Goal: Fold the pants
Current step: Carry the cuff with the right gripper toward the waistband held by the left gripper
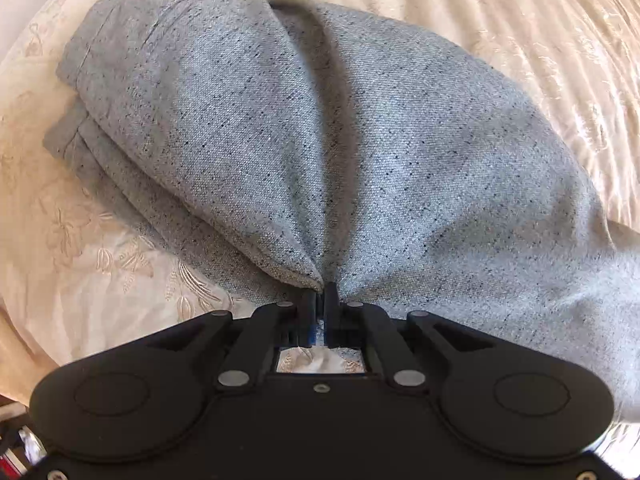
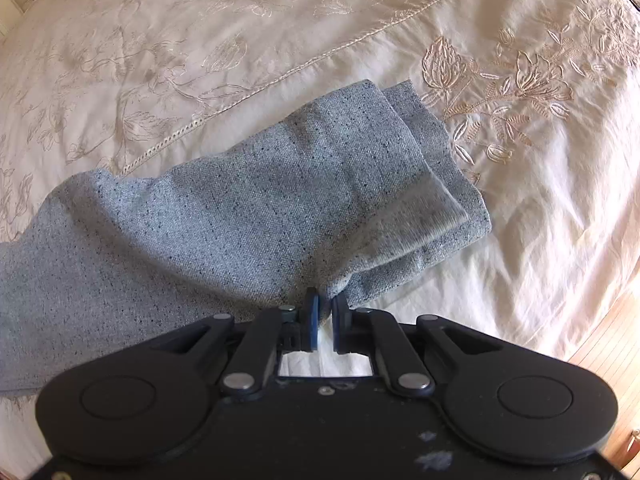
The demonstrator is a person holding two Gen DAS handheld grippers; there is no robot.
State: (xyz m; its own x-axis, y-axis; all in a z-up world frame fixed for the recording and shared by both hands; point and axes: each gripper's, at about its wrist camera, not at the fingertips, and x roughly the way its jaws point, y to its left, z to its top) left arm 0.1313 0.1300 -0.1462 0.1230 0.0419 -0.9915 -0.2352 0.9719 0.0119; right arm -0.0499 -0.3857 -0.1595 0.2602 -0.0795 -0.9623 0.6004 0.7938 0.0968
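Grey speckled pants [image 1: 360,140] lie folded on a cream embroidered bedspread [image 1: 100,264]. My left gripper [image 1: 320,296] is shut on a pinch of the pants' near edge, and the cloth fans out from the fingers. In the right wrist view the pants [image 2: 240,216] run from the left edge to a folded end at the middle right. My right gripper [image 2: 325,304] is shut on the near edge of the pants there, with the cloth pulled up into a small peak between the blue pads [image 2: 312,320].
The bedspread [image 2: 520,160] has raised flower embroidery and a stitched seam across the far side. A strip of wooden floor [image 2: 608,344] shows past the bed's edge at the lower right. Dark clutter [image 1: 12,448] shows at the lower left.
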